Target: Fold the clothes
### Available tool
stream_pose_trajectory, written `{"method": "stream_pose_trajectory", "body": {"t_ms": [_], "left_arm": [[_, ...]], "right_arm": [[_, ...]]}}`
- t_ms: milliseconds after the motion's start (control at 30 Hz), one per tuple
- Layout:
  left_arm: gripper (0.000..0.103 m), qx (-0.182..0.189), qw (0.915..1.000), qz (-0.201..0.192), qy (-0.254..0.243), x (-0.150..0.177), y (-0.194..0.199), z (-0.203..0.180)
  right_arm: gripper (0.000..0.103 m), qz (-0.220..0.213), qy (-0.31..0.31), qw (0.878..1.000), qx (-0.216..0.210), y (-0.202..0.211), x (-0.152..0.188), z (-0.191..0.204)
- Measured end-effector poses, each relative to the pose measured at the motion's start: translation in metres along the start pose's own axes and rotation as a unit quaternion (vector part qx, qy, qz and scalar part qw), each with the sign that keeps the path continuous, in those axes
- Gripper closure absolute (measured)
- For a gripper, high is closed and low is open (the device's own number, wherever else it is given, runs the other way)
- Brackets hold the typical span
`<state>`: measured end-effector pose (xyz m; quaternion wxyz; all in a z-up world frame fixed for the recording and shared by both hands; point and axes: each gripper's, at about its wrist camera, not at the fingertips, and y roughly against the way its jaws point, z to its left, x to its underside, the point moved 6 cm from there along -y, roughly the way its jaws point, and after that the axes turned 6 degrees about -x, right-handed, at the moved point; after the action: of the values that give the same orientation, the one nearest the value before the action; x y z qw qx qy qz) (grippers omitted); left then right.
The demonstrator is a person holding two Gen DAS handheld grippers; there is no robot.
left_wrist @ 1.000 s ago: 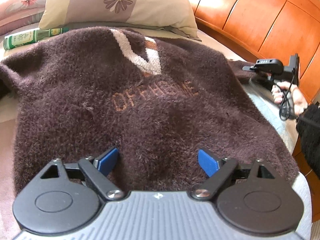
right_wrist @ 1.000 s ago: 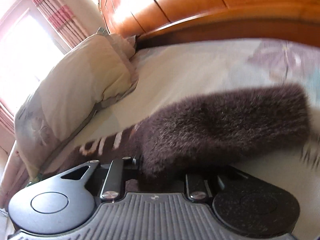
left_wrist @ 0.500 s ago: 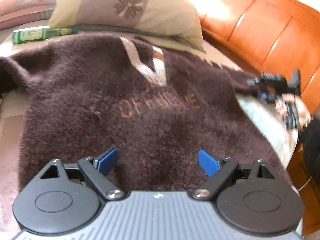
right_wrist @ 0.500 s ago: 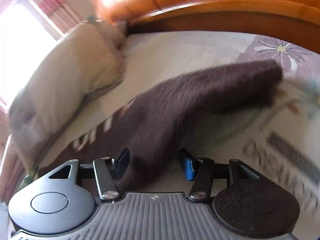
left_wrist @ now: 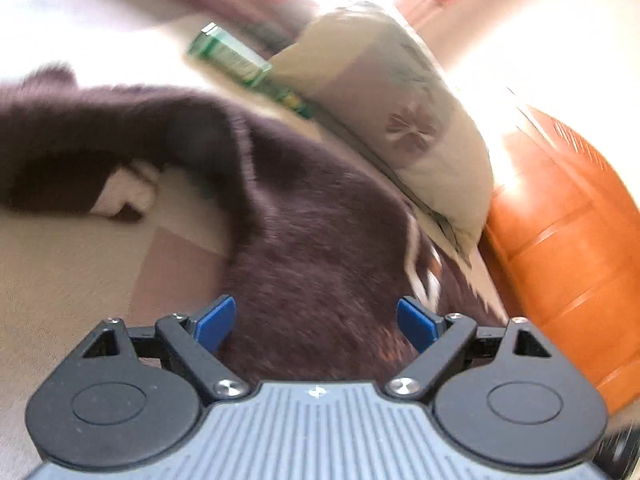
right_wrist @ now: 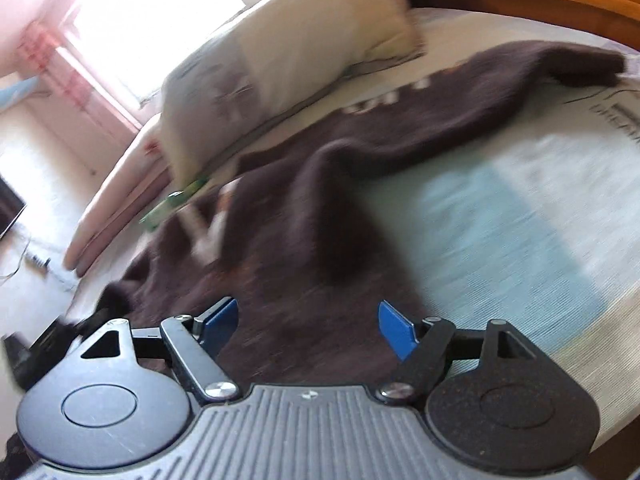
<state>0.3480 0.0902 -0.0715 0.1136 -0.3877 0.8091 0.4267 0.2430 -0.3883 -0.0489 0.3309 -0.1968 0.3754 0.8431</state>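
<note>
Dark brown and fuzzy, the sweater lay spread across the bed, its body running up toward the pillow and one sleeve stretched out flat toward the orange wooden headboard. In the left wrist view the other sleeve lay out to the left over the bedsheet. A green glass bottle rested on the bed just beside the pillow. The left gripper hung above the sweater's body with its blue pads wide apart and nothing between them. The right gripper had just been opening; its jaws stood apart over the sweater, and the pads pressed on nothing. Both views were smeared by motion blur.
</note>
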Motion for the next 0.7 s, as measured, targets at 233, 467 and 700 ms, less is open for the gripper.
{"method": "stream_pose_trajectory", "body": {"t_ms": [233,467,700], "left_arm": [[0.015,0.032,0.9982,0.027,0.043,-0.028,-0.050,0.024],[0.040,0.036,0.9972,0.029,0.059,-0.059,-0.089,0.022],[0.086,-0.002,0.9965,0.017,0.082,-0.065,-0.095,0.033]], "right_arm": [[0.020,0.010,0.032,0.999,-0.028,-0.015,0.020,0.052],[0.020,0.024,0.021,0.999,-0.017,-0.026,0.023,0.048],[0.019,0.033,0.005,0.999,0.010,-0.024,0.032,0.033]]}}
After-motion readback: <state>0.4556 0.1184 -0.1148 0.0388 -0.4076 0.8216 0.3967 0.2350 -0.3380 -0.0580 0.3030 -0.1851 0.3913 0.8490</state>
